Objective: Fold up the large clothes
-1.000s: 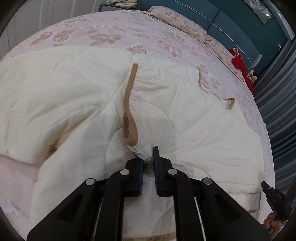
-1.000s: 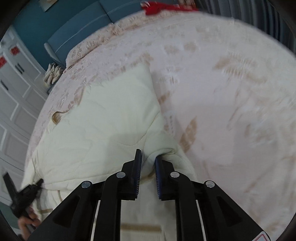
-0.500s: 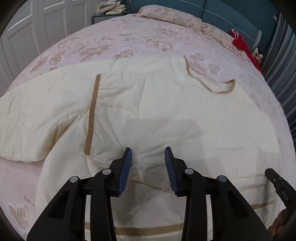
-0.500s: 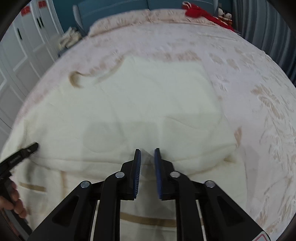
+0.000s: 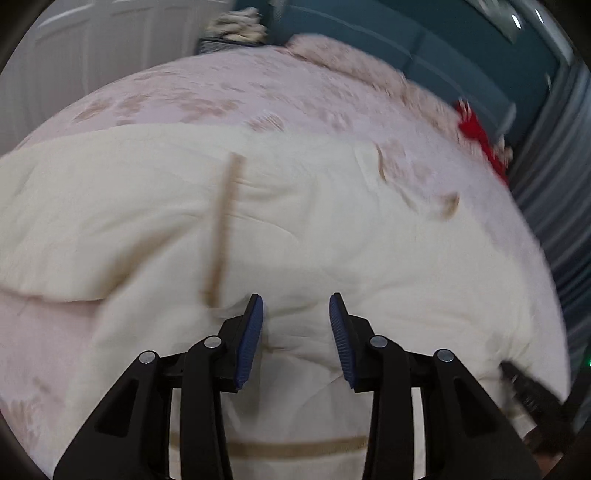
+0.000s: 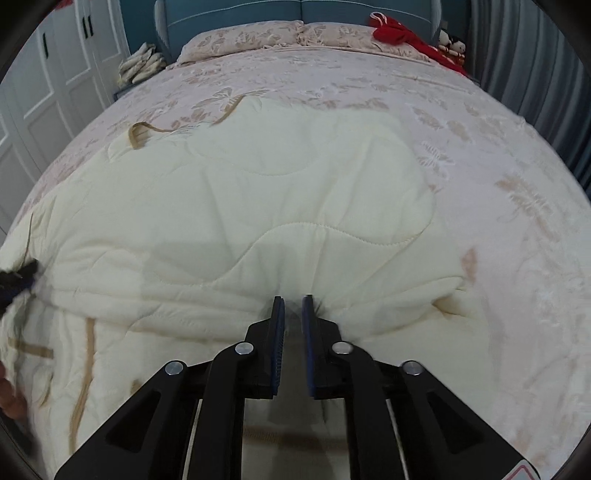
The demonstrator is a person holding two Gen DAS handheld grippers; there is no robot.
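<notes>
A cream quilted garment (image 5: 332, 229) with tan trim lies spread on the bed, its near part folded over. My left gripper (image 5: 295, 299) hovers just over its near fold; the jaws are opening and nothing is between them. A tan trim strip (image 5: 221, 229) runs up just left of it. In the right wrist view the garment (image 6: 258, 184) fills the middle. My right gripper (image 6: 293, 301) pinches a puckered fold at the near edge; its jaws are opening with blurred cloth between them. Each gripper shows in the other's view: left gripper (image 6: 18, 275), right gripper (image 5: 528, 387).
The bed's pink patterned cover (image 6: 517, 155) extends far and right. Pillows (image 6: 243, 40) and red cloth (image 6: 402, 35) lie by the teal headboard. White wardrobe doors (image 6: 48, 92) stand left, grey curtains (image 6: 535, 55) right. A hand (image 6: 9, 398) shows at the left edge.
My left gripper let go of the trimmed corner, opened wide and drew back a little. The released fold now lies flat. My right gripper rolled level and shifted along the near edge.
</notes>
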